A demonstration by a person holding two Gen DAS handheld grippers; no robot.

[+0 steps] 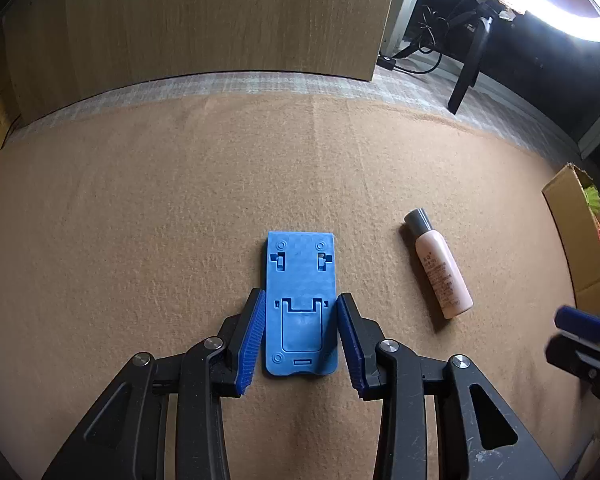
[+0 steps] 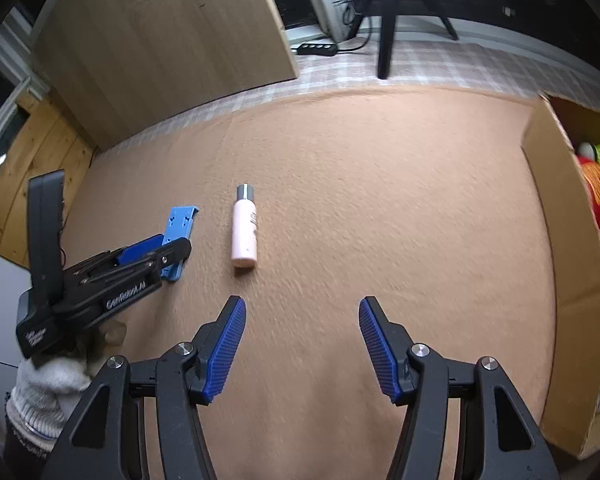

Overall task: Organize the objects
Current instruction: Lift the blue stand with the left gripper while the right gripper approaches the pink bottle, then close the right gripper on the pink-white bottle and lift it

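A: Where does the left wrist view look from?

B: From steeply above the tan blanket [image 1: 180,200], close over a blue plastic plate [image 1: 300,304], facing a wooden panel [image 1: 204,20].

A: And the right wrist view?

B: From just right of that plate [image 2: 180,236], equally steep, slightly farther off. Both share the plate, a pink bottle [image 2: 244,232] beside it, and the panel.

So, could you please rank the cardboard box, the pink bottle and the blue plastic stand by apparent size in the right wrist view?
1. cardboard box, though nearer the camera
2. pink bottle
3. blue plastic stand, partly hidden by the left tongs, so unsure against the bottle
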